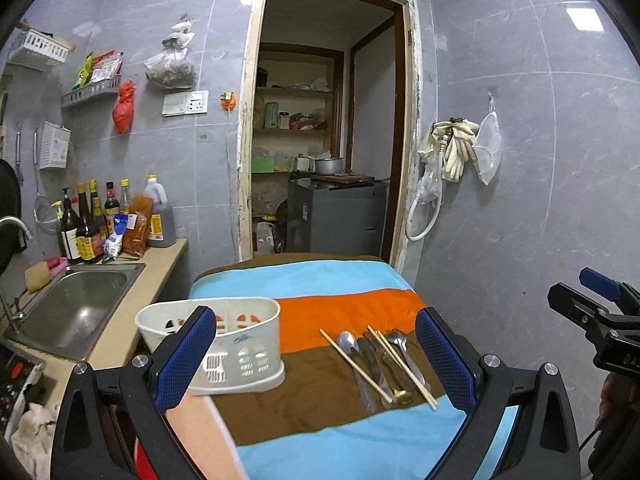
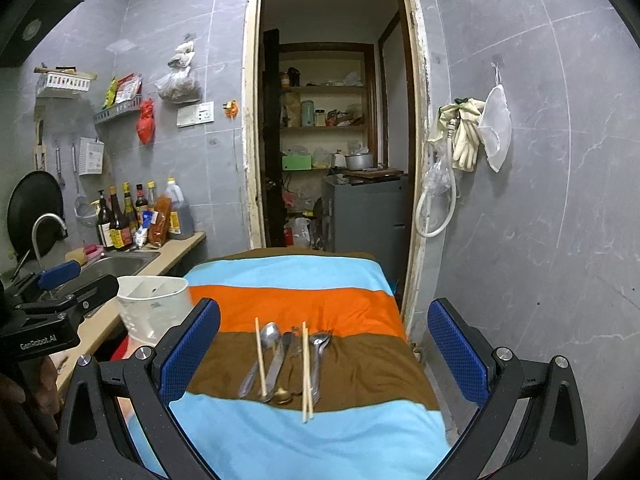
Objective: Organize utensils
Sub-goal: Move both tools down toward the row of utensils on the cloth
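Note:
A pile of utensils (image 1: 380,364) lies on the brown stripe of a striped cloth: metal spoons, a knife, a gold spoon and wooden chopsticks. It also shows in the right wrist view (image 2: 288,364). A white plastic utensil holder (image 1: 224,344) stands at the cloth's left edge, also in the right wrist view (image 2: 152,304). My left gripper (image 1: 316,356) is open and empty, above the cloth's near part between holder and utensils. My right gripper (image 2: 324,352) is open and empty, with the utensils between its fingers, further away.
The striped cloth (image 1: 332,280) covers a small table in front of a doorway. A steel sink (image 1: 76,304) and a counter with sauce bottles (image 1: 92,224) stand to the left. A tiled wall with hanging gloves (image 1: 460,148) is on the right.

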Demonstrator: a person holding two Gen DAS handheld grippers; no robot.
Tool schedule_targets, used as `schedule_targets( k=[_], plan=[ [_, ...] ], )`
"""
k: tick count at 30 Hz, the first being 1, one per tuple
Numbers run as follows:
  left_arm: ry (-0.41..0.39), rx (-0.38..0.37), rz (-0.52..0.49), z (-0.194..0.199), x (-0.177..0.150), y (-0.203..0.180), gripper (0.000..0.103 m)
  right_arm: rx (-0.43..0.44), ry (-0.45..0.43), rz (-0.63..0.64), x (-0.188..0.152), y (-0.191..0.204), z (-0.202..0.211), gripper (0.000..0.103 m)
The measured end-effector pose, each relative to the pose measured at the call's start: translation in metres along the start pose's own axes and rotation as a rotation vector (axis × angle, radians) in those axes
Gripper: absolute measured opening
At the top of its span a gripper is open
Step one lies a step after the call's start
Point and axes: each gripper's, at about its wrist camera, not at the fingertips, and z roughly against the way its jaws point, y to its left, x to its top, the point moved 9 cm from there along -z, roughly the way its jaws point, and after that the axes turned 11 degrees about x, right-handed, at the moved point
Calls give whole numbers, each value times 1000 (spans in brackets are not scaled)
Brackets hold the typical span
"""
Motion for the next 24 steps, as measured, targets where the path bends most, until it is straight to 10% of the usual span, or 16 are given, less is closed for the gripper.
schedule_targets(
  k=[24],
  plan=[
    [245, 45, 63, -172, -43, -69, 100, 116, 165, -97, -28, -96, -183, 101]
  ],
)
